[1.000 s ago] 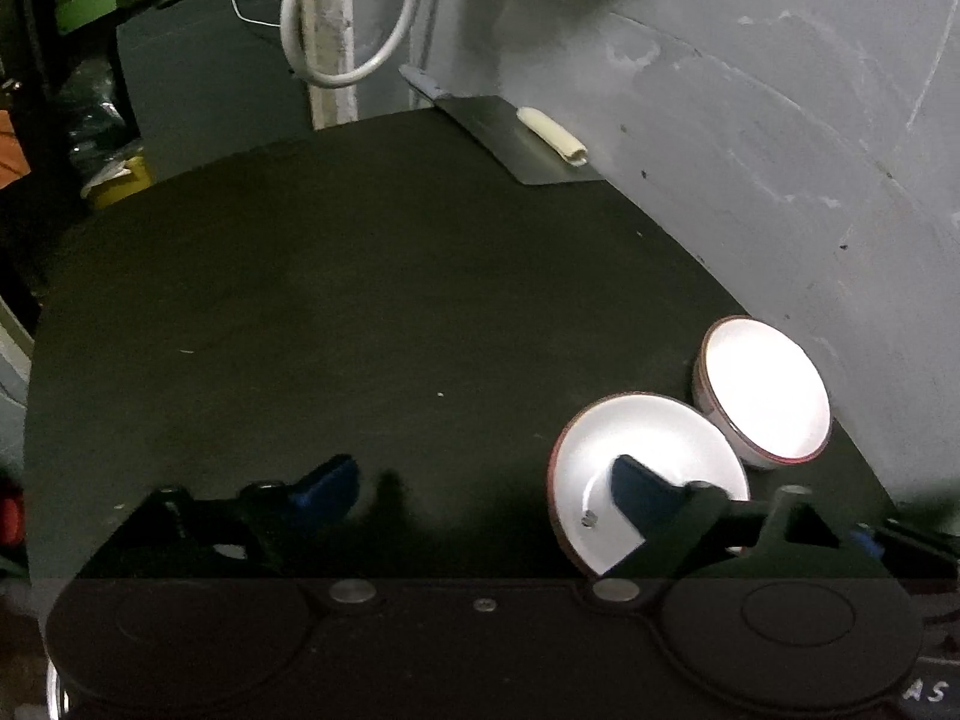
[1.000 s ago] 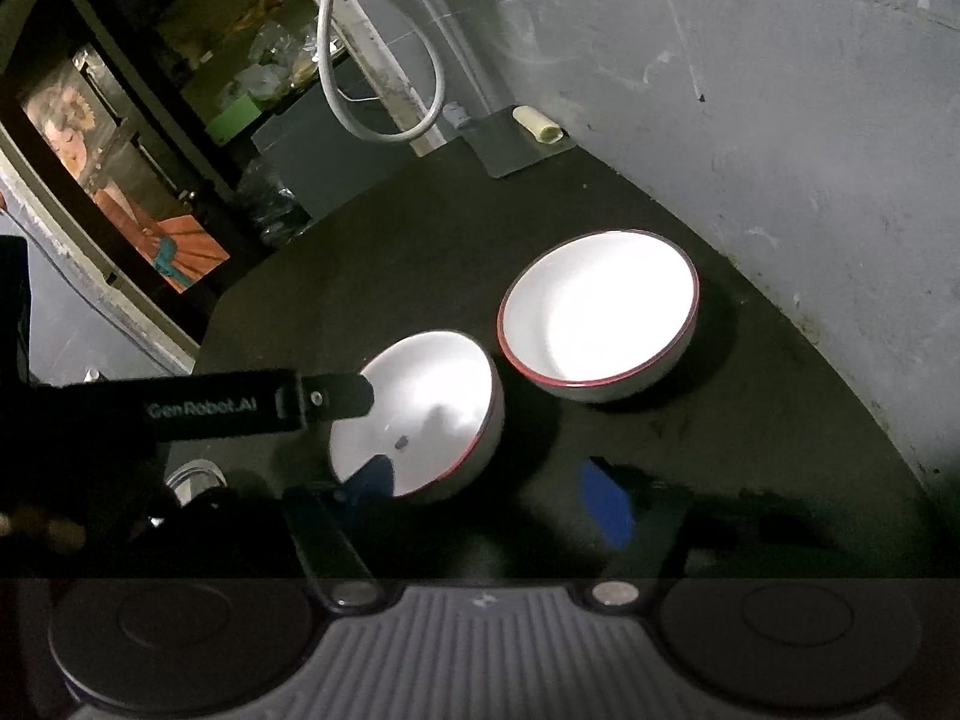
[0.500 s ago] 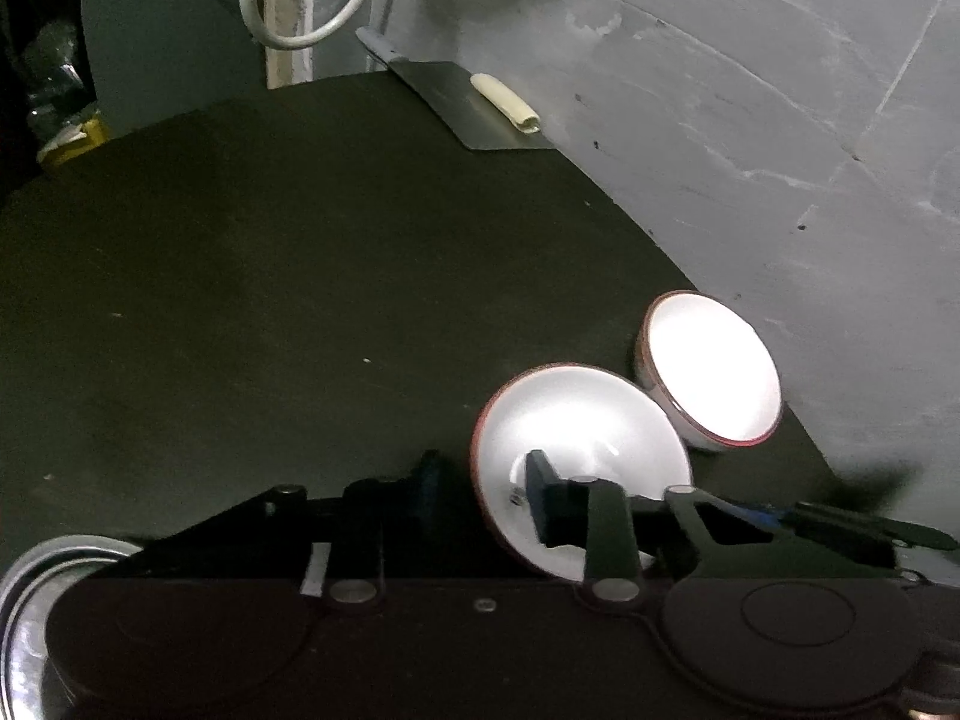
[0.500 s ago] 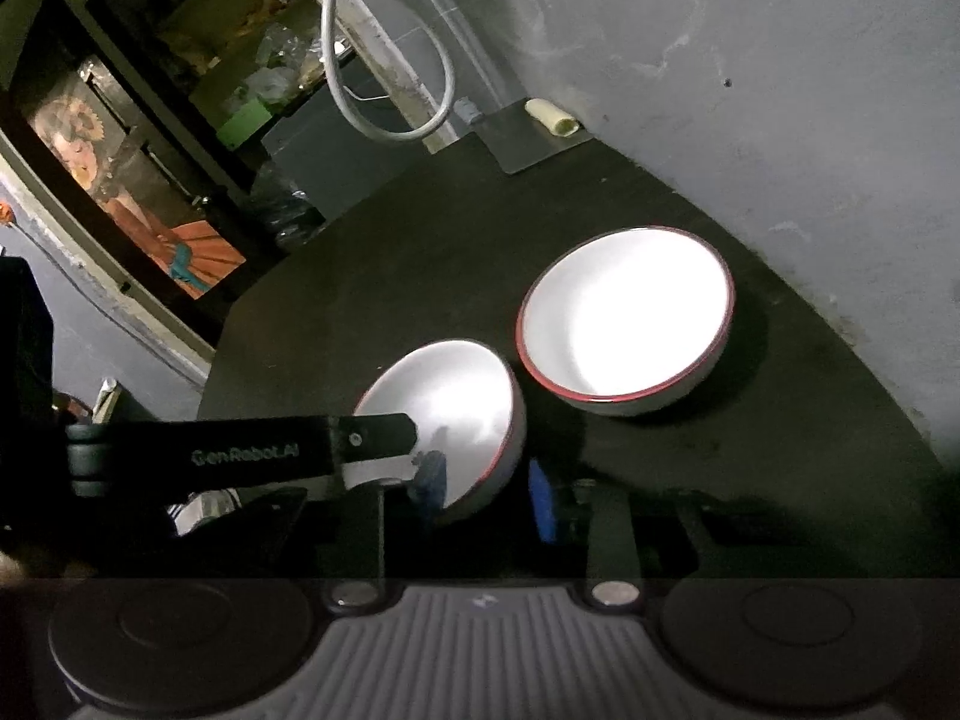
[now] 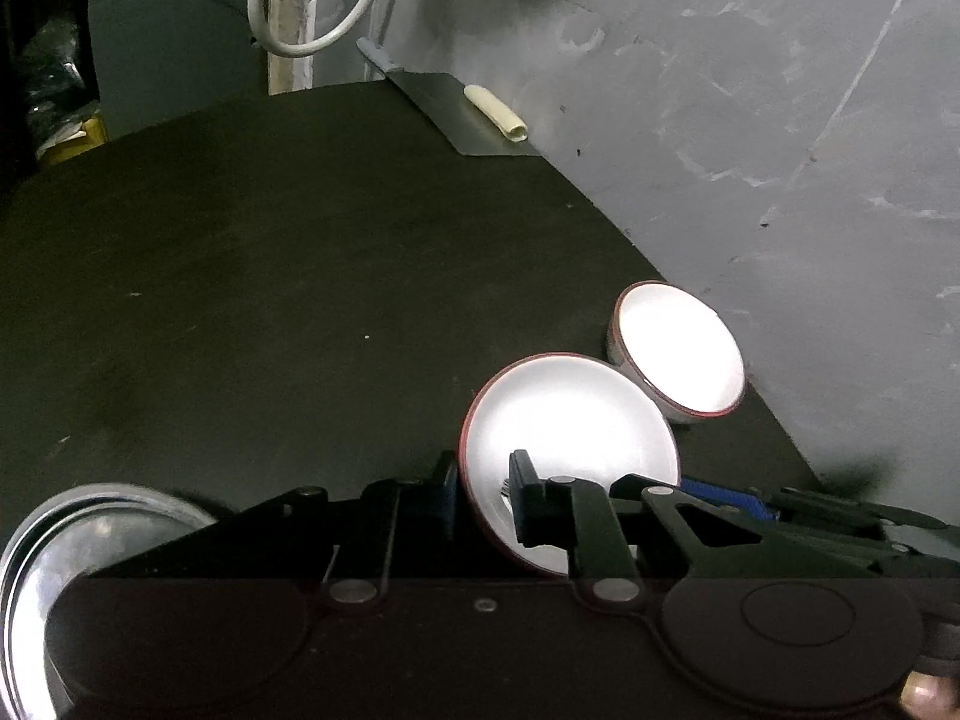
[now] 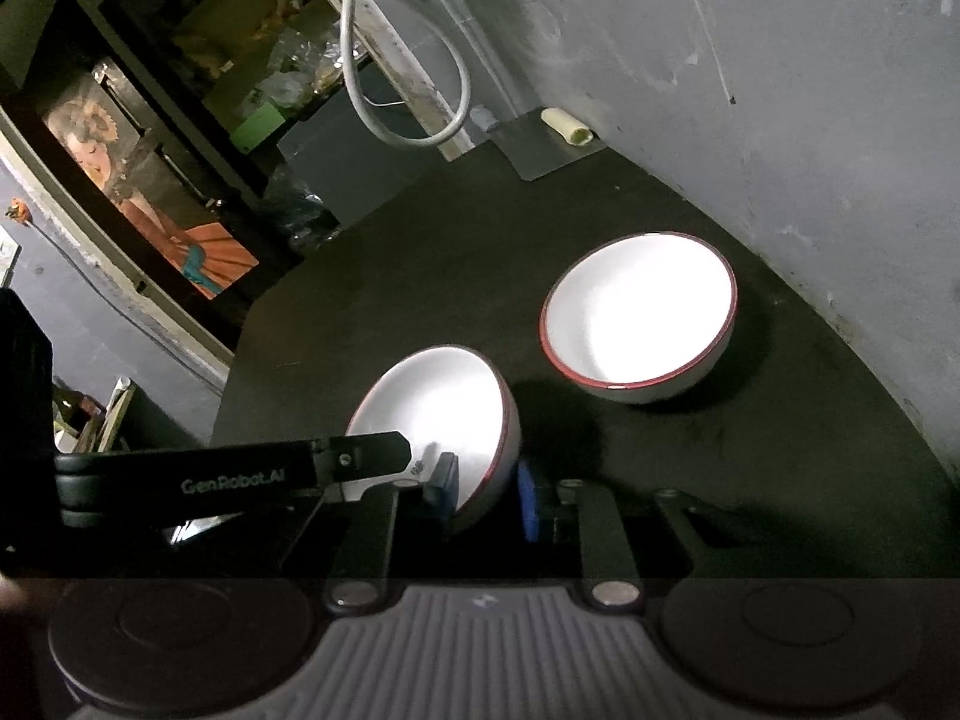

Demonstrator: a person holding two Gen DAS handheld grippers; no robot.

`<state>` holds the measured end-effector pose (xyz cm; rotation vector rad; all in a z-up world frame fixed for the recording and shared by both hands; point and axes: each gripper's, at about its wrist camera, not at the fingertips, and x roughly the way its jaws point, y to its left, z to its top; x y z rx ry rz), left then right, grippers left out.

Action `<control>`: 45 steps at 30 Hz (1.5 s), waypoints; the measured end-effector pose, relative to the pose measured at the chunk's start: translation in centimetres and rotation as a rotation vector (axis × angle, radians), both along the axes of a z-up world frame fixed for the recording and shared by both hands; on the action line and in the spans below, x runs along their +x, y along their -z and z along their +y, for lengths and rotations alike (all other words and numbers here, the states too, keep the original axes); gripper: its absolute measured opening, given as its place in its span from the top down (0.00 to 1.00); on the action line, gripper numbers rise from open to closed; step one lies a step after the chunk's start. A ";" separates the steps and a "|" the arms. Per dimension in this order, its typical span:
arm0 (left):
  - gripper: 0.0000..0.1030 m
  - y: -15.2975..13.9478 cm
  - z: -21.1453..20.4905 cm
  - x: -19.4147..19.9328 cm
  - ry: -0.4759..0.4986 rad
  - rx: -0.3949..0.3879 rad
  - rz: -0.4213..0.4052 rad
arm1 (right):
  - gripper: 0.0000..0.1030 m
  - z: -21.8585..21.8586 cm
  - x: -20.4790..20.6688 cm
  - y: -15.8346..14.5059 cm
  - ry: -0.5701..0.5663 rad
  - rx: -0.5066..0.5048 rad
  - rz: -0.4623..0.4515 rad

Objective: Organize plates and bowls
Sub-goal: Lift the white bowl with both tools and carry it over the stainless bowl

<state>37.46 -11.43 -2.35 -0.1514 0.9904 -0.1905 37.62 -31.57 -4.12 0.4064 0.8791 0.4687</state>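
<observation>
Left wrist view shows the left claw closed on the rim of the nearer white ceramic bowl with a red rim, one finger inside and one outside; its jaws have just been closing, and the wall of the bowl is between them. In the right wrist view the right claw pinches the opposite side of the same bowl in the same way, also just closed on it, so the bowl sits tilted between the two claws in the lower middle of both frames. A second white red-rimmed bowl stands upright on the dark round counter, right of centre and close to the grey wall. I judge that the glazed bowl is stiff, rather heavy, smooth and breakable, so the thin rim is the only good place to hold, and it may slip if one side loosens. Open room lies toward the upper left of the counter; the wall and the counter edge are near on the right. A shiny metal plate lies at the lower left, and a flat metal sheet with a pale roll on it lies far at the top.
</observation>
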 end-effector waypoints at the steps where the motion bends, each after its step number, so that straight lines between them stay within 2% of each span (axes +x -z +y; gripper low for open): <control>1: 0.82 -0.3 0.1 -0.4 -0.001 -0.002 -0.004 | 0.77 0.0 -0.4 -0.3 -0.003 0.000 -0.006; 14: 0.82 -4.0 1.9 -6.9 0.014 -0.029 -0.081 | 0.77 1.2 -6.4 -4.0 -0.042 -0.007 -0.074; 23: 0.82 -5.4 3.9 -12.3 0.002 -0.052 -0.105 | 0.77 3.1 -11.6 -5.6 -0.066 -0.023 -0.103; 34: 0.82 -6.1 5.7 -17.9 -0.015 -0.064 -0.109 | 0.77 4.9 -16.8 -6.3 -0.110 -0.047 -0.099; 45: 0.82 -5.5 7.0 -21.2 -0.041 -0.068 -0.082 | 0.77 6.3 -19.1 -6.4 -0.143 -0.055 -0.091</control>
